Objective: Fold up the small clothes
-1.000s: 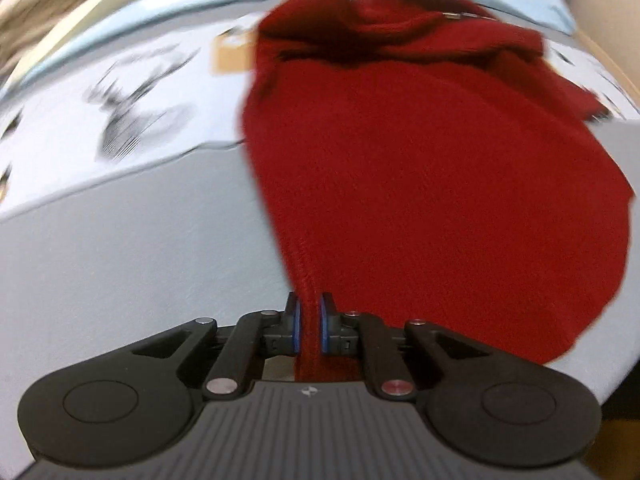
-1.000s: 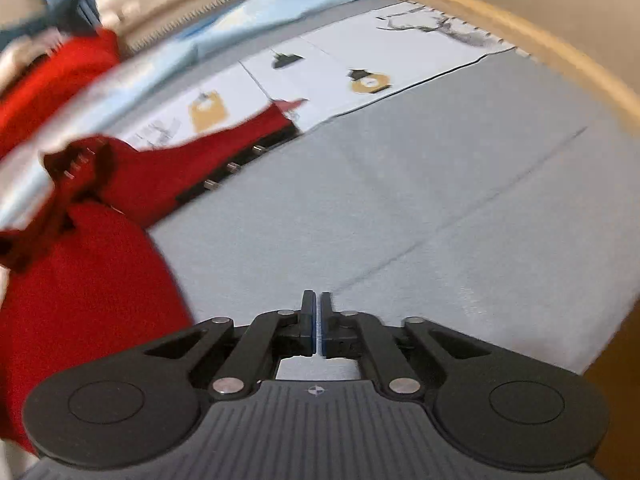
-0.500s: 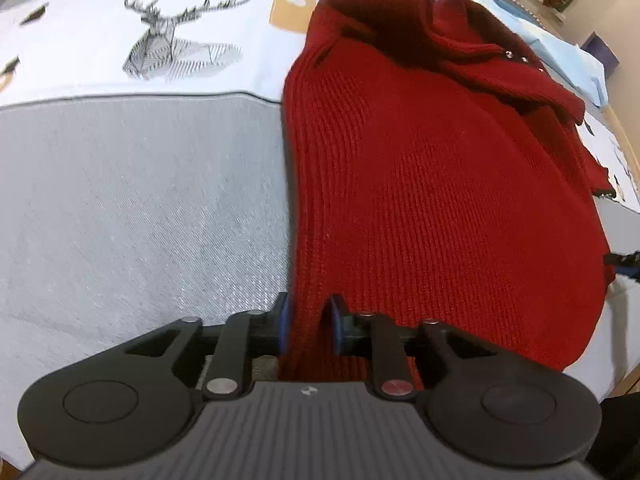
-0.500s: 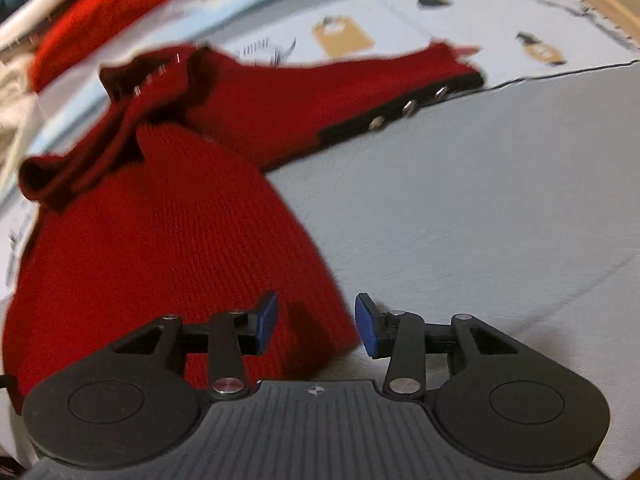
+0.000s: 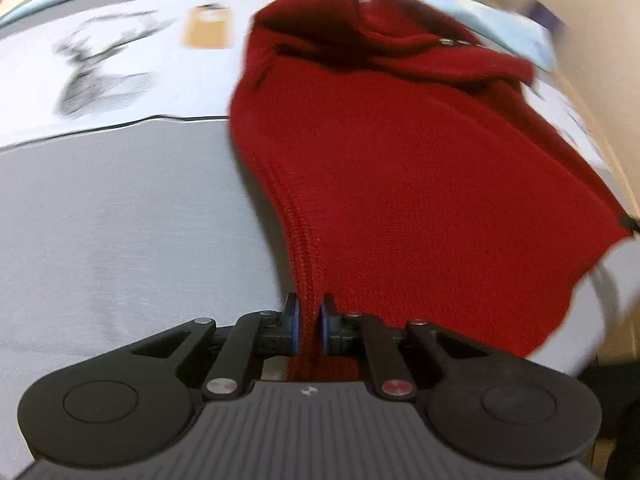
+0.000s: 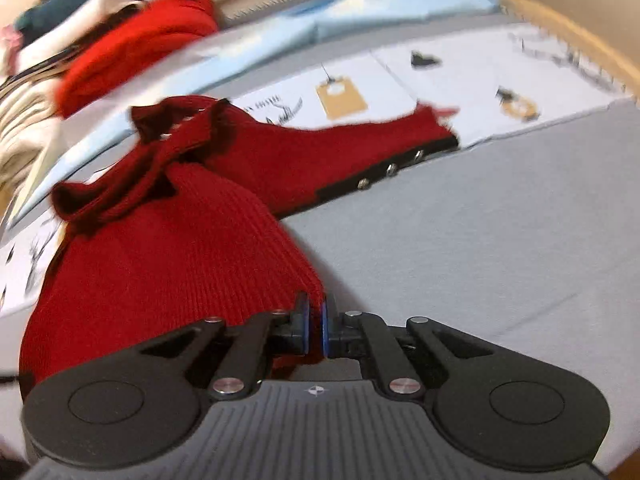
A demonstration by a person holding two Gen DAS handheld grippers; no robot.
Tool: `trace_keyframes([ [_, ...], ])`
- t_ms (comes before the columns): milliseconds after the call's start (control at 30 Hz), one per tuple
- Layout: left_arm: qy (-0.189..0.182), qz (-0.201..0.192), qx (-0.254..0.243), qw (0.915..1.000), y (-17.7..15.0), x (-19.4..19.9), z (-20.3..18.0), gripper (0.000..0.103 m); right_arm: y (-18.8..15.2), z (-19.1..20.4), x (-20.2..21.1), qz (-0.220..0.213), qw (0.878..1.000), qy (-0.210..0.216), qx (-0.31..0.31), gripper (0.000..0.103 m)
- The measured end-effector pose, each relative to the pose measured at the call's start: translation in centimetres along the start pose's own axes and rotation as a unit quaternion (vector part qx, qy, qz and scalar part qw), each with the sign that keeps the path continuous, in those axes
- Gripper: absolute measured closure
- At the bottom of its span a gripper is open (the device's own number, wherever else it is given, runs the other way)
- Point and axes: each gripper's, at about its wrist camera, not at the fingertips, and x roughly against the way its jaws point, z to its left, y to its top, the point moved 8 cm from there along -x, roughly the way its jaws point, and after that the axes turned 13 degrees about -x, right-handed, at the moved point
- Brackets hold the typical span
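Left gripper [image 5: 309, 326] clenched on the ribbed edge of the red sweater [image 5: 420, 168]. Right gripper [image 6: 315, 330] clenched on the sweater's [image 6: 160, 256] opposite hem corner. Sweater lies spread on the grey sheet [image 6: 460, 248]; one sleeve [image 6: 352, 148] extends onto the printed cloth [image 6: 460, 76].

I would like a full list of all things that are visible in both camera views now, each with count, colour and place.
Knit garment: one, dark red, spread on the grey cover, black-edged flap with metal snaps at the far right.
Bed cover: one, grey, under the garment.
Printed sheet: one, white with a deer drawing and tan tags, beyond the grey cover.
Clothes pile: several pieces, bright red, teal, cream, far left in the right wrist view.
Left gripper: one, black with blue pads, shut on the garment's ribbed edge.
Right gripper: one, black with blue pads, shut on the garment's near corner.
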Motion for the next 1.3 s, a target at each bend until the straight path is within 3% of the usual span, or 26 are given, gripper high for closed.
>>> trace_keyframes([
  [67,-0.009,0.008,-0.039,0.9992,-1.0,0.7,-1.1,0.093,-1.5,-1.7,2.3,0.011,1.000,-0.005,0.016,0.099],
  [167,-0.027,0.042,-0.059,0.9970,-3.5,1.3,-1.1,0.097,-3.7,-4.9,4.6,0.040,0.999,-0.019,0.018,0.099],
  [300,-0.052,0.097,-0.127,0.9858,-7.1,1.4,-2.4,0.099,-6.8,-7.5,4.3,0.104,0.993,-0.028,0.037,0.098],
  [400,-0.001,0.158,-0.185,0.9700,-9.5,0.1,-2.3,0.103,-7.9,-6.6,3.3,0.129,0.989,-0.026,0.066,0.097],
  [467,0.014,0.164,-0.196,0.9667,-9.7,-0.1,-2.3,0.103,-9.4,-5.6,2.8,0.163,0.980,-0.031,0.109,0.097],
  [600,0.009,0.100,-0.155,0.9827,-6.7,2.3,-2.6,0.102,-10.6,-4.9,1.5,0.196,0.966,-0.065,0.158,0.097],
  [733,0.026,0.010,-0.111,0.9934,-1.6,6.3,-3.0,0.091,-9.3,-4.7,2.4,0.162,0.976,-0.062,0.133,0.094],
  [767,0.026,-0.013,-0.103,0.9942,-0.6,7.0,-3.3,0.086,-8.6,-4.4,2.8,0.141,0.980,-0.058,0.132,0.089],
  [867,0.048,-0.076,-0.099,0.9910,4.1,8.4,-4.9,0.073,-5.7,-3.1,4.2,0.062,0.992,-0.043,0.104,0.082],
  [1000,0.034,-0.110,-0.093,0.9890,8.8,8.0,-7.0,0.073,-1.1,-0.5,5.2,-0.017,0.999,0.025,0.020,0.082],
  [1133,0.032,-0.137,-0.101,0.9849,12.3,6.5,-8.4,0.073,0.8,2.1,3.4,-0.034,0.997,0.059,-0.032,0.080],
  [1233,0.044,-0.162,-0.093,0.9814,14.2,4.7,-8.3,0.073,1.7,3.9,0.0,-0.019,0.996,0.050,-0.064,0.060],
  [1267,0.046,-0.161,-0.083,0.9824,14.1,4.3,-7.4,0.073,1.8,3.6,-0.2,-0.016,0.996,0.041,-0.075,0.053],
  [1300,0.050,-0.144,-0.070,0.9858,13.8,3.1,-6.8,0.073,2.0,3.8,-1.2,-0.013,0.996,0.031,-0.087,0.052],
])
